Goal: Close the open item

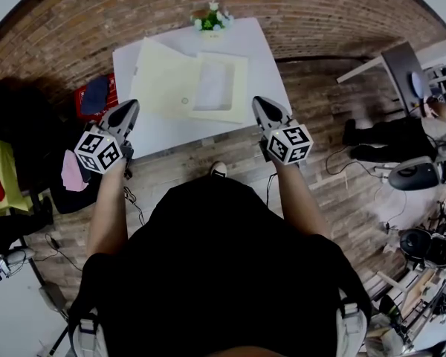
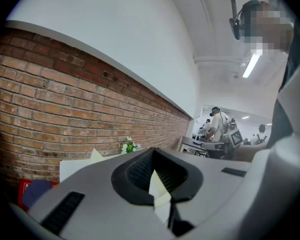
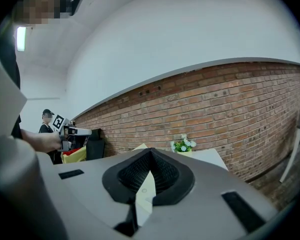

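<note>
A pale yellow folder (image 1: pixel 187 86) lies open on the white table (image 1: pixel 253 47), its flap spread to the left and a white sheet (image 1: pixel 214 85) on its right half. My left gripper (image 1: pixel 127 111) is held over the table's near left edge, short of the folder, jaws shut and empty. My right gripper (image 1: pixel 261 107) hovers at the near right edge, just right of the folder's corner, also shut with nothing in it. In the left gripper view a strip of the folder (image 2: pixel 156 183) shows past the left gripper (image 2: pixel 153 152); in the right gripper view the folder (image 3: pixel 146 189) shows past the right gripper (image 3: pixel 150 152).
A small pot of flowers (image 1: pixel 212 18) stands at the table's far edge. A red box (image 1: pixel 94 96) and a black bag (image 1: pixel 15 114) sit left of the table. Another desk (image 1: pixel 401 65), gear and cables crowd the right. A person (image 3: pixel 47 122) stands at the far left of the right gripper view.
</note>
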A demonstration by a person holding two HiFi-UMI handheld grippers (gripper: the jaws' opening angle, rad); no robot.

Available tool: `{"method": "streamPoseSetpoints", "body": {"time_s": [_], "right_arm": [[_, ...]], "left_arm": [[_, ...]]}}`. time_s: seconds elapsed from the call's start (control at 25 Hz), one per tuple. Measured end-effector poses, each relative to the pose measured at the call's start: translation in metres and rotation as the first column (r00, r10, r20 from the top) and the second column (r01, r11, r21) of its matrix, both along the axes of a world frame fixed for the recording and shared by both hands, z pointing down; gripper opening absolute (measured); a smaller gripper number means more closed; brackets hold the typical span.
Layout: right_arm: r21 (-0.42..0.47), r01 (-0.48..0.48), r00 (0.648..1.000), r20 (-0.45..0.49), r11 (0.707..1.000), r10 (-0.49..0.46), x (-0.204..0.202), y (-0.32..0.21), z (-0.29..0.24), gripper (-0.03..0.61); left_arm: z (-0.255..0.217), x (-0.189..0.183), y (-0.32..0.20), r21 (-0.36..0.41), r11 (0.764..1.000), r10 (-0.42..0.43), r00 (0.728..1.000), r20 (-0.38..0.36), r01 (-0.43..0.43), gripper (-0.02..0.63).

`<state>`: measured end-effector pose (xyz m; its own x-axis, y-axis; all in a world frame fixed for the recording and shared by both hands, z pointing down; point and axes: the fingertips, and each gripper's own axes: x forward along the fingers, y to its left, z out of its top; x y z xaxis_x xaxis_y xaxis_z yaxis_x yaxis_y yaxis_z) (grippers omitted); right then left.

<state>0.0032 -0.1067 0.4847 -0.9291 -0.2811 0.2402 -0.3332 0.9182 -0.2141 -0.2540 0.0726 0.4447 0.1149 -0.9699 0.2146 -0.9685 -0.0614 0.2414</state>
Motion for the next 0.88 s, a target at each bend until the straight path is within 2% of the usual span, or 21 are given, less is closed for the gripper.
{"method": "streamPoseSetpoints", "body": {"time_s": [0.88], "right_arm": [[-0.033, 0.086, 0.996, -0.007, 0.996, -0.086, -0.002, -0.081, 0.019, 0.02]], "left_arm": [[0.004, 0.01, -0.069, -0.03, 0.997, -0.068, 0.998, 0.01, 0.069, 0.009]]}}
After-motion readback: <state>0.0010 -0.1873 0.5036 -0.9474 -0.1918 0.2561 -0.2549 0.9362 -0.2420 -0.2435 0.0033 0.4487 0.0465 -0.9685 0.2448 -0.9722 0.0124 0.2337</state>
